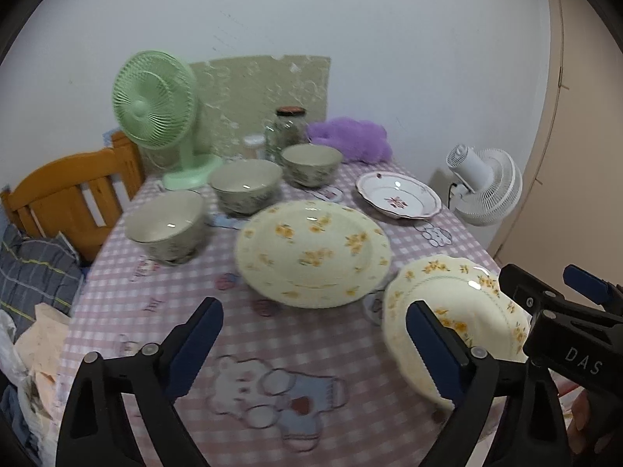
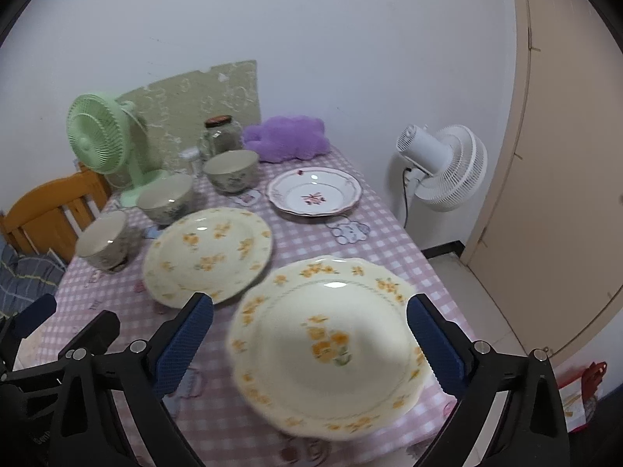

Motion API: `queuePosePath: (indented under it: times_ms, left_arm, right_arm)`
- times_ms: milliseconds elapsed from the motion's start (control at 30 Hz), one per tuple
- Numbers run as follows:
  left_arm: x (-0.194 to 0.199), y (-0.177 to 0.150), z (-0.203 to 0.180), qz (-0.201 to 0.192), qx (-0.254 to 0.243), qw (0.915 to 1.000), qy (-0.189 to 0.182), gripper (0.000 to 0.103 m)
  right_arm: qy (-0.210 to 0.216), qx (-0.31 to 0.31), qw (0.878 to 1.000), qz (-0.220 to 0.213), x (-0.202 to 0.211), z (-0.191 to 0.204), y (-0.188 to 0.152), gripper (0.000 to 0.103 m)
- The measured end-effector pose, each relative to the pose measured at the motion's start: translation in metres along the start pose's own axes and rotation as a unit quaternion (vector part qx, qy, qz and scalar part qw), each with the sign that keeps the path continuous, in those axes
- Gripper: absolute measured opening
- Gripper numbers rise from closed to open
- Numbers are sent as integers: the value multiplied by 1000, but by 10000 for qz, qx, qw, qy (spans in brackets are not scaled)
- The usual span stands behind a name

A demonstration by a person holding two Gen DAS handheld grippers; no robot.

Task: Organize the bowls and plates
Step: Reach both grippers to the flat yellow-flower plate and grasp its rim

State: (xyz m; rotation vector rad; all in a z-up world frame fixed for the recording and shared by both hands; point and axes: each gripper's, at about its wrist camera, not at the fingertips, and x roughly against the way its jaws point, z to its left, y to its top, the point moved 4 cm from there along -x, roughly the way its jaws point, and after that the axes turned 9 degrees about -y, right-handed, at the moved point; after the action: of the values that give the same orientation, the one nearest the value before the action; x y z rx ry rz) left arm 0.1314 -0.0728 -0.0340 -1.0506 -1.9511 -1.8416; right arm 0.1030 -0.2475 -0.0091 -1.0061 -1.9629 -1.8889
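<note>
- Checked pink-and-white cloth covers the table (image 2: 389, 233), which carries all the crockery in view.
- Left gripper (image 1: 313, 346): jaws spread wide, nothing between them; it hangs over bare cloth near the table's front edge, to the left of the near plate.
- Right gripper (image 2: 309, 336): jaws also spread wide. The scalloped yellow-flowered plate (image 2: 331, 346) sits in the gap between the fingers, but neither pad appears to touch its rim. Judgement: released, poised for a pick-up rather than gripping.
- Location of task items: the scalloped plate lies at the front right of the table; a second yellow-flowered plate (image 2: 208, 255) lies just behind and left of it, edges near or slightly overlapping, which cannot be settled through the blur.
- White plate with a red motif (image 2: 314, 196) rests further back on the right, apart from the others.
- Three grey-green bowls (image 1: 245, 185) stand upright in a diagonal row from rear centre to the left edge, unstacked.
- Judgement: sorting has hardly begun; plates and bowls are spread singly, presumably awaiting stacking by kind.
- Risk, as judged: the near plate sits close to the table edge, and a glazed rim offers the pads little purchase.
- Rear clutter: green fan (image 1: 155, 105), glass jar (image 1: 288, 130), purple plush (image 1: 352, 138).
</note>
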Motion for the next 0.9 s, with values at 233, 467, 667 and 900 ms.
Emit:
queuePosePath:
  times_ms: [233, 467, 667, 900]
  left_arm:
    - [-55, 1, -42, 393, 291, 9986, 212, 88]
    - [-102, -17, -63, 867, 633, 9935, 366, 84]
    - [-128, -34, -68, 1188, 805, 9880, 576, 79]
    - [-140, -45, -67, 1389, 1015, 9824, 728, 66]
  right_arm:
    - [260, 306, 9989, 262, -56, -40, 15, 95]
    - [549, 623, 9942, 686, -113, -63, 13, 94]
    - [789, 822, 9879, 1049, -147, -63, -1, 91]
    - [981, 1151, 9782, 1425, -167, -55, -19, 76]
